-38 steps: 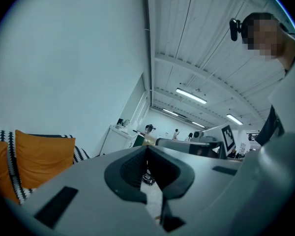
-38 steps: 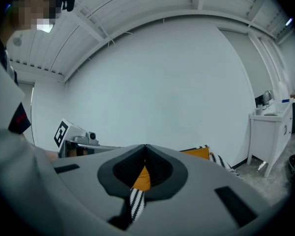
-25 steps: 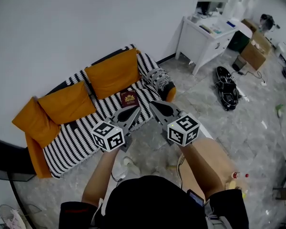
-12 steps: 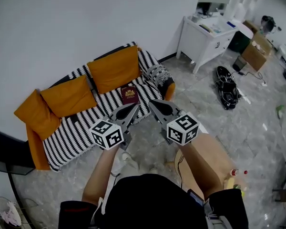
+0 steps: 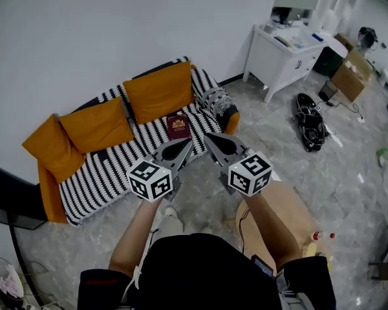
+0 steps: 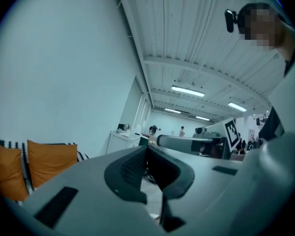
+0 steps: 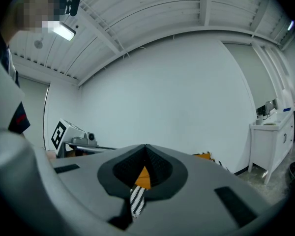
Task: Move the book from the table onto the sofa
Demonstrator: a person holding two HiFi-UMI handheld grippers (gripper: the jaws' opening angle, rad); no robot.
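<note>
The small dark red book (image 5: 178, 126) already lies flat on the seat of the black-and-white striped sofa (image 5: 110, 173), in front of the right-hand orange cushion (image 5: 159, 93), so the task looks finished to me. The left gripper (image 5: 183, 147) and the right gripper (image 5: 211, 139) both have their jaws pressed together with nothing between them. They hang side by side near the front edge of the seat, on the near side of the book.

The risk I see is small. If either closed gripper is pushed forward or swung low, its tip could catch the book and slide it over the seat, perhaps over the front edge to the floor. A careless step back could also bump the round wooden table (image 5: 291, 215), which stands near, at the person's right side.

Only the head view shows the book and where it rests. The left gripper view shows cushions at the left, the room far behind and the ceiling lamps, but no book. The right gripper view shows the white wall and, through the opening behind its jaws, only a slice of orange cushion and striped cloth.
</note>
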